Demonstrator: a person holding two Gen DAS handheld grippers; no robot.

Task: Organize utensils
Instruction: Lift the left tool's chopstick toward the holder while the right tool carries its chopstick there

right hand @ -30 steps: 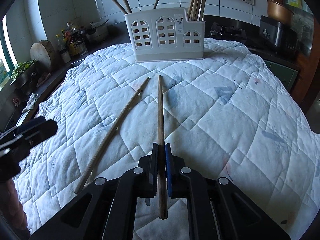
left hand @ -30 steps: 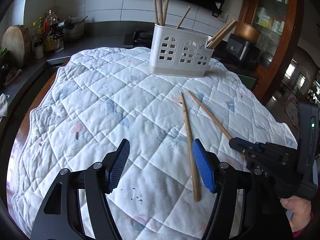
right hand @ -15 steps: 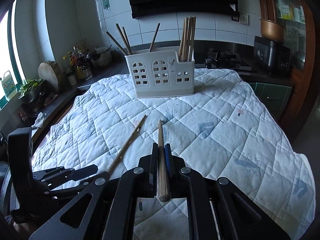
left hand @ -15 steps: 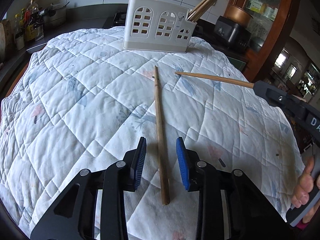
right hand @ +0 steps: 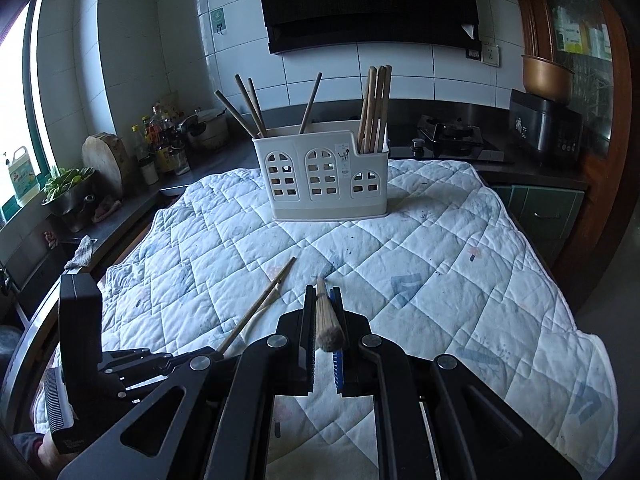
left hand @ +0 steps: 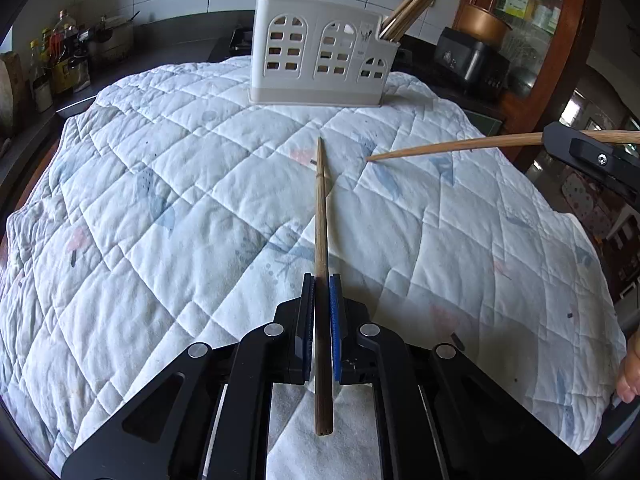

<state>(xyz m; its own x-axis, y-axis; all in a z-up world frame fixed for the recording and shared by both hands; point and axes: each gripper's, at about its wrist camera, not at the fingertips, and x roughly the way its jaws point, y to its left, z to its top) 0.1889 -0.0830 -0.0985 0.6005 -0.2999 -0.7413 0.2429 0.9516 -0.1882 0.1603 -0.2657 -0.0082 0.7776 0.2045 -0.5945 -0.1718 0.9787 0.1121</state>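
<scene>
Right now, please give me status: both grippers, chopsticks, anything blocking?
Left gripper shut on one chopstick, lying on quilt. Right gripper shut on second chopstick, lifted. Path to holder clear.

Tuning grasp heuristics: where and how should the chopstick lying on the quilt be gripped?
Grip the chopstick near its thick near end, coming from above with pads either side of the shaft. It lies flat, pointing at the holder; the left gripper has it exactly so.

You are facing a white tiled wall (right hand: 400,76); a dark range hood (right hand: 372,0) is hanging on it, daylight is entering through the window (right hand: 20,120) to its left, and a wooden cabinet (right hand: 580,40) is standing to its right.
</scene>
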